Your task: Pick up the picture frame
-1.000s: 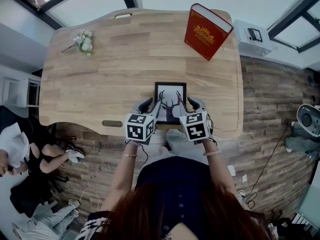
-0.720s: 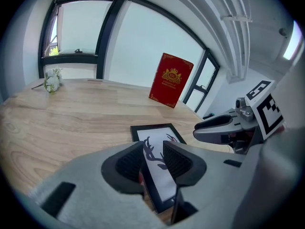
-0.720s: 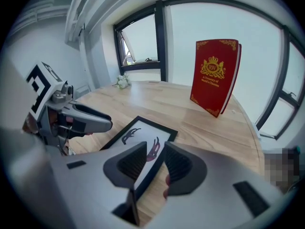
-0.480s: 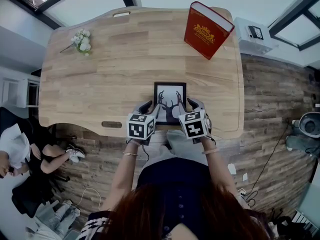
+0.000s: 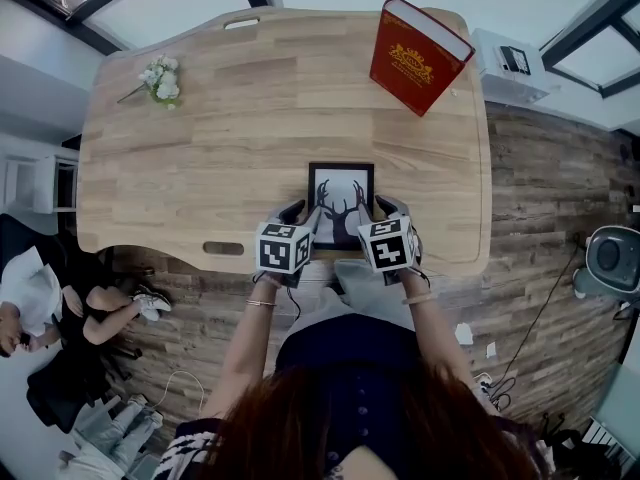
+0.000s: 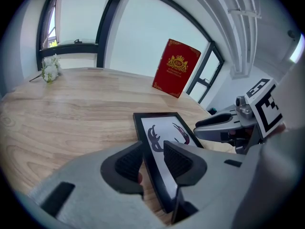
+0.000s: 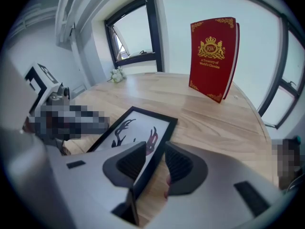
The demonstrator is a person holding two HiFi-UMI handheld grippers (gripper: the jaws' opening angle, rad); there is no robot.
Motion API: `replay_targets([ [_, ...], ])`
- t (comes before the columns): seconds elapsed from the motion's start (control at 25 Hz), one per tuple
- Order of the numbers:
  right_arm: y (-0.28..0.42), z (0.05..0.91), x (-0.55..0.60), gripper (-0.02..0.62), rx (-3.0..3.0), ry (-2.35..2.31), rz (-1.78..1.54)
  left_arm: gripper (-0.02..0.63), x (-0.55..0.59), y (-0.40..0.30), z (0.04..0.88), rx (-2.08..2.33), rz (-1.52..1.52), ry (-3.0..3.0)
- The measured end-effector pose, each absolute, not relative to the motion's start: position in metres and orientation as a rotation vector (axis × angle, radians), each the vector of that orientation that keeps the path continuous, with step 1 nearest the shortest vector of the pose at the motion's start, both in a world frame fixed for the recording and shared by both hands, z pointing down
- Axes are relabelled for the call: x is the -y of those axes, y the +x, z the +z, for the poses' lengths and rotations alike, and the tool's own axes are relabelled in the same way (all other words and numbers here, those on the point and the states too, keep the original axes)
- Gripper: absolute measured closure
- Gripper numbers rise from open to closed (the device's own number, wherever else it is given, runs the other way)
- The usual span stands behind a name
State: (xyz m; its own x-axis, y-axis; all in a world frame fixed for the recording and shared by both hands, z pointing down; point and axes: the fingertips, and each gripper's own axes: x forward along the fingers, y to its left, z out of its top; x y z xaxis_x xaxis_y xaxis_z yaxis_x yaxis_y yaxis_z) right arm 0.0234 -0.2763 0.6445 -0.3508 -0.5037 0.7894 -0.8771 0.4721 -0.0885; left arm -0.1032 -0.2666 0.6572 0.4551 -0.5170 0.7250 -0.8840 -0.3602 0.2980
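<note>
1. The wooden bench [image 5: 200, 148] fills the middle of the head view, with its near edge just in front of the person holding the two grippers.
2. A red book [image 5: 415, 56] with a gold crest stands upright at the bench's far right corner, well apart from both grippers.
3. The picture frame [image 5: 341, 193] is black-rimmed and shows an antler drawing. It lies on the bench near the near edge, between the two grippers, with its long sides pointing away from the person.
4. The left gripper [image 5: 306, 213] sits at the frame's left side. In the left gripper view its jaws [image 6: 153, 151] are spread and have just been opening. The frame's left rim runs between the pads – one pad sits outside the rim and the other over the glass – and they do not clamp it.
5. The right gripper [image 5: 372, 210] mirrors it on the frame's right side. In the right gripper view its jaws [image 7: 156, 154] are also spread and have just been opening. The right rim passes between them and is not pinched.
6. A small sprig of white flowers [image 5: 164, 80] lies at the bench's far left corner, well apart from the frame.
</note>
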Motion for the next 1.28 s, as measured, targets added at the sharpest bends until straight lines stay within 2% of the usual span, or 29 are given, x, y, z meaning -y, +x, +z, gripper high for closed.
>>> replay_targets([
  [1.28, 0.028, 0.676, 0.265, 0.473, 1.950, 1.155, 0.843, 0.465, 0.264, -0.104, 0.683, 1.120, 0.739, 1.955],
])
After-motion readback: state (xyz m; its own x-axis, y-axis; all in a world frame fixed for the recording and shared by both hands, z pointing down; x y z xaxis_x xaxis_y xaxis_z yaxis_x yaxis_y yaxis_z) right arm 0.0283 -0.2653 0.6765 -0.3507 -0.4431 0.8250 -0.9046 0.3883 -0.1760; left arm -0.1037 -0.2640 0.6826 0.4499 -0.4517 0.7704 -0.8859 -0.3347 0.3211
